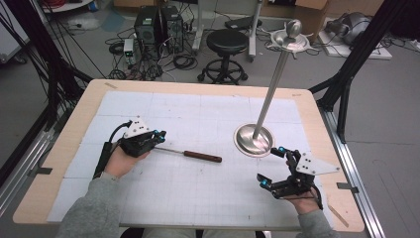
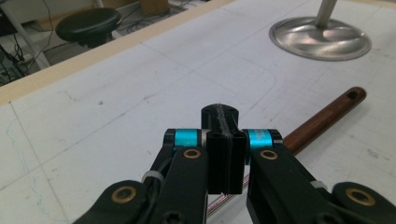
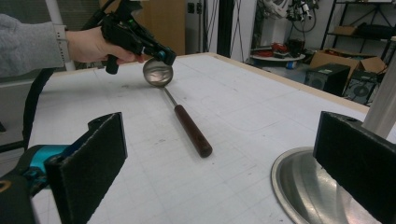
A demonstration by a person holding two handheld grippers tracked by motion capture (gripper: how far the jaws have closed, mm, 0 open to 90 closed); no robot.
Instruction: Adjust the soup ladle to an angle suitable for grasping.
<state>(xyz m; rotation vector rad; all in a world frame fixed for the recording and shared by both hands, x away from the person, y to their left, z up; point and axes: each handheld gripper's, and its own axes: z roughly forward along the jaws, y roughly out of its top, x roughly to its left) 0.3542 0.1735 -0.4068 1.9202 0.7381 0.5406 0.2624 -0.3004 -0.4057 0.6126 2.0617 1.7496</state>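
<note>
One ladle (image 1: 190,154), one steel stand (image 1: 254,139), two claws on the table (image 1: 208,208). Left claw (image 1: 157,136) clamps the ladle's bowl rim, hiding the bowl from above. Right claw (image 1: 271,166) gapes wide, empty.

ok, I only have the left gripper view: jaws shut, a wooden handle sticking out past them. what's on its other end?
Observer: A round metal bowl. It's a ladle, and the left gripper is shut on it right at the bowl.
Operator: right gripper?
Observer: The right gripper is open with nothing between its pads, beside the stand base.
Operator: what tops that stand?
Observer: A knob above a ring of hooks.
</note>
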